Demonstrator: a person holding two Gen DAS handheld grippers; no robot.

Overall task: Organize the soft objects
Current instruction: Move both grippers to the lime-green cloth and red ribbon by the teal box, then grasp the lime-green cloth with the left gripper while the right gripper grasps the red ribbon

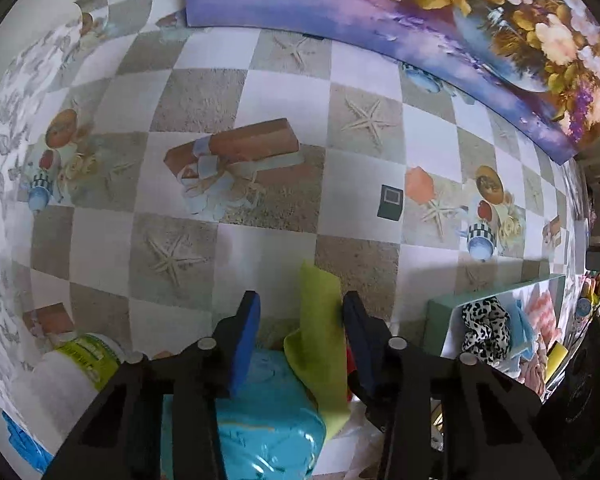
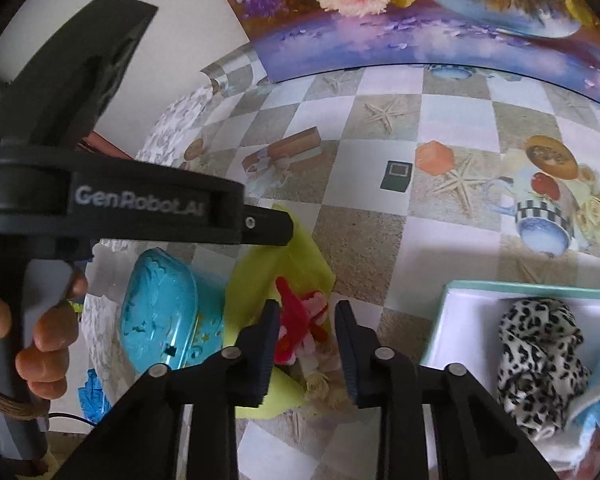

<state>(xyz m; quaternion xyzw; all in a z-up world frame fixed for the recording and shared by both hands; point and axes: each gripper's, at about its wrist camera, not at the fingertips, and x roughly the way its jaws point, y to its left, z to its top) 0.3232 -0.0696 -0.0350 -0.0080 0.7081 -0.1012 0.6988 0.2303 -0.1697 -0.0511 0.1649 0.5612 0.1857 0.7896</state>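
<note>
Fingers spread on both: left gripper [image 1: 300,316] over lime cloth [image 1: 320,320], right gripper [image 2: 306,340] over red-pink item [image 2: 300,320], identity unclear. Bench [image 1: 284,240] carries box [image 2: 460,320]; leopard scarf [image 2: 540,360] inside, cropped.

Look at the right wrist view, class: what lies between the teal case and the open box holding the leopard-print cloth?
In the right wrist view, between the teal case and the box lie the lime-green cloth and, on it, a red-and-pink fuzzy item, then bare tablecloth.
</note>
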